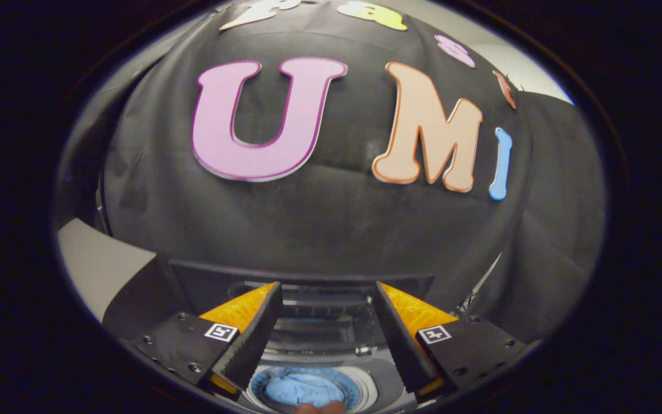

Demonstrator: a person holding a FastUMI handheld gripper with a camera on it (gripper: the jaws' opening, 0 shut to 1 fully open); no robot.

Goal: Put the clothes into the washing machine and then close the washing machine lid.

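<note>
Gripper: we are holding it with fingers spread wide, pinching nothing.
Clothes: blue bundle lying in the washing machine drum, at 6 o'clock below the fingertips.
Lid: standing raised at 12 o'clock beyond the fingers.
Technique: we are judging it best to hook the lid's top edge, then lower it gently.

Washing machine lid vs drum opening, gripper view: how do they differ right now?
The lid stands raised behind the opening, beyond the fingertips; the drum opening lies flat, low between the fingers. The lid is a dark, see-through rectangular panel; the drum opening is a round, pale ring. The lid carries nothing; the drum opening holds blue clothes. Both sit in the gap of the open gripper, which grips nothing.
</note>
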